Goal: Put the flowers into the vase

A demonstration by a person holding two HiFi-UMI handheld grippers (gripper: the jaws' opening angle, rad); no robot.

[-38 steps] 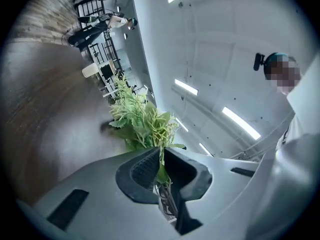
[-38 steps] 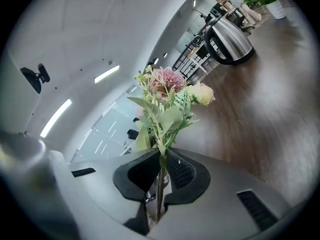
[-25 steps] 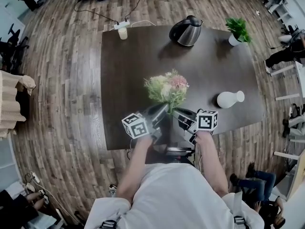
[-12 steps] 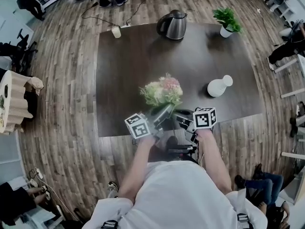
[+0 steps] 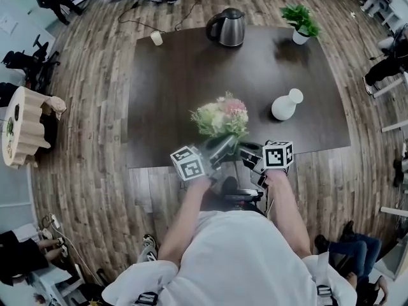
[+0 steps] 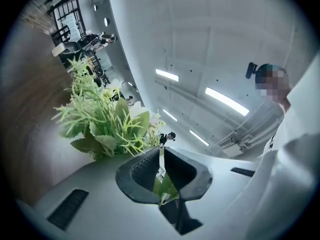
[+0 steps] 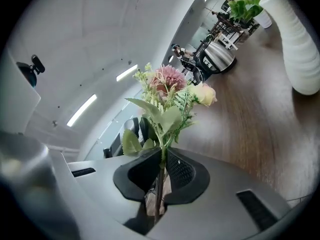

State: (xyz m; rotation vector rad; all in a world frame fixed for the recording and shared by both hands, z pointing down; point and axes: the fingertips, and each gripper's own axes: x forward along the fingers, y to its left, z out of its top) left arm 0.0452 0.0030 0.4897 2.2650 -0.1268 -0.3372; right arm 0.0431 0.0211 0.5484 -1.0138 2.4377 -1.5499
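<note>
Hazards, as judged:

1. Shared grip. The flowers (image 5: 221, 115) are carried by the left gripper (image 5: 224, 145) and the right gripper (image 5: 244, 153) at once. Uneven travel of the two could twist, bend or split the thin stems.
2. Narrow neck. The vase (image 5: 284, 105) stands loose on the table (image 5: 172, 75), seemingly upright. Splayed stem ends could miss the mouth, catch the rim and tip it.
3. Top-heavy bunch. The heads are bulky above a slim clamp point. Any slackening would let the bunch swing or drop near the table's 6 o'clock edge.
4. Blocked sight. The blooms may hide the stem ends from above during lowering.

Flowers and jaws:

- Left gripper view: the left gripper (image 6: 161, 156) has its jaws almost together, clamped on green stem. Foliage (image 6: 107, 121) fans out past the tips towards 10 o'clock.
- Right gripper view: the right gripper (image 7: 161, 156) has its jaws pressed on a single dark stem running straight through the pads. The pink and cream heads (image 7: 167, 91) rise at 12 o'clock beyond the tips.
- Head view: the two grippers converge from 7 and 5 o'clock beneath the bunch, which is held off the table.

Vase position:

- Head view: at about 3 o'clock from the flowers, well apart.
- Right gripper view: the vase (image 7: 300, 49) sits at 2 o'clock.

Task stage, as judged: the flowers are lifted and not yet at the vase.
</note>
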